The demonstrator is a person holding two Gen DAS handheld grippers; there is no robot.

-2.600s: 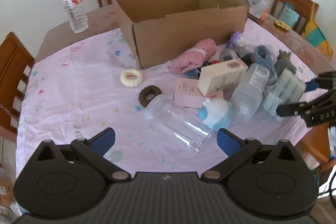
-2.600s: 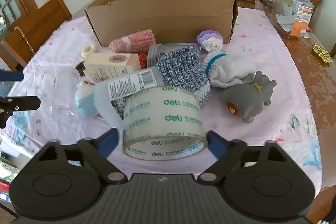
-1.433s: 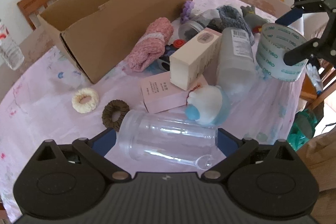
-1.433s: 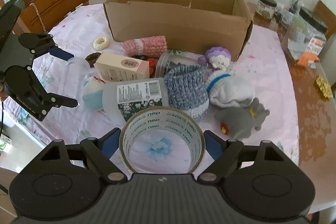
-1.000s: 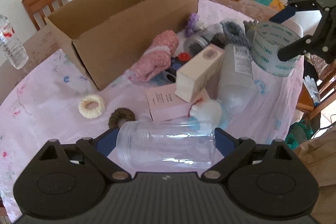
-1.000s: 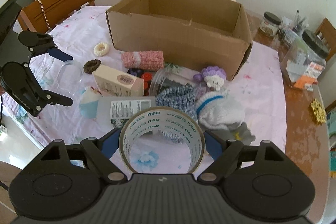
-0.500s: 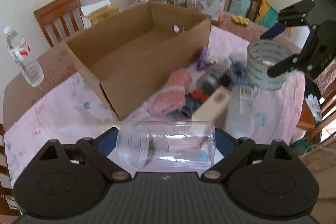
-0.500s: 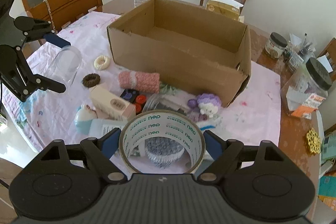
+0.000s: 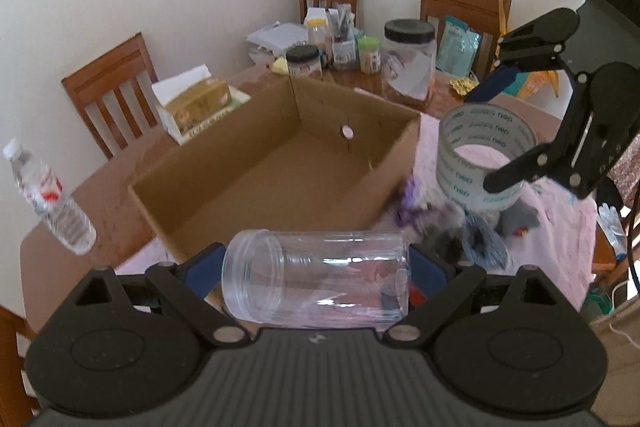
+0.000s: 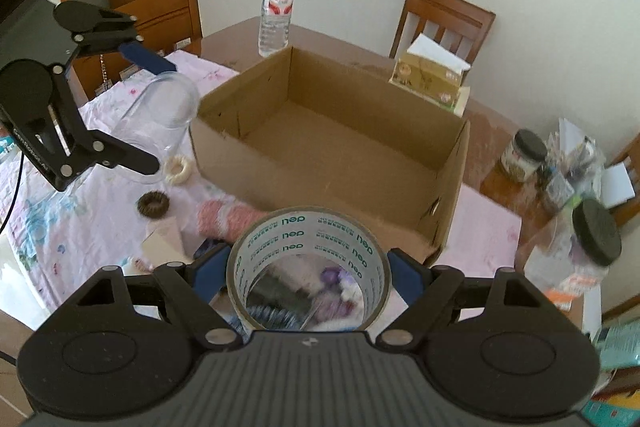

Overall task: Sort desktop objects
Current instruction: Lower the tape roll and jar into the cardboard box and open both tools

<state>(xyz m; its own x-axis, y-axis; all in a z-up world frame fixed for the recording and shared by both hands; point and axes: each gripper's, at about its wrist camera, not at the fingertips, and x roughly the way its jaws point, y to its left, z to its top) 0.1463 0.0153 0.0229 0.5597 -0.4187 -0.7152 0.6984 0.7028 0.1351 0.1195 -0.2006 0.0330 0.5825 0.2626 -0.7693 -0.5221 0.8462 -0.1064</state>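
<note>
The left gripper [image 9: 316, 281] was clamped on a clear plastic jar [image 9: 316, 281], its blue pads pressed against the jar's two ends. The jar was held crosswise, long axis level and running across the jaws, with its open threaded mouth toward the left of the left wrist view and its closed base toward the right. The right gripper [image 10: 307, 273] was clenched on a roll of clear packing tape [image 10: 307, 267], gripped across its width; the roll's axis pointed forward and down along the fingers, so that the clutter below was seen through its core.

Both things were carried in the air, above the table's pink floral cloth [image 10: 80, 219] and just short of the near wall of the open cardboard box [image 10: 332, 147], which looked empty. Under the tape roll lay the unsorted pile: a pink knitted roll [image 10: 228, 221], a brown hair scrunchie [image 10: 153, 205] and a cream one [image 10: 179, 169].

The step in hand was judged to be the carry to the box. The next move was judged to call for each load to be brought over the rim and lowered into the box before the jaws were released. The jar, round and lying on its side, was expected to roll once freed.
</note>
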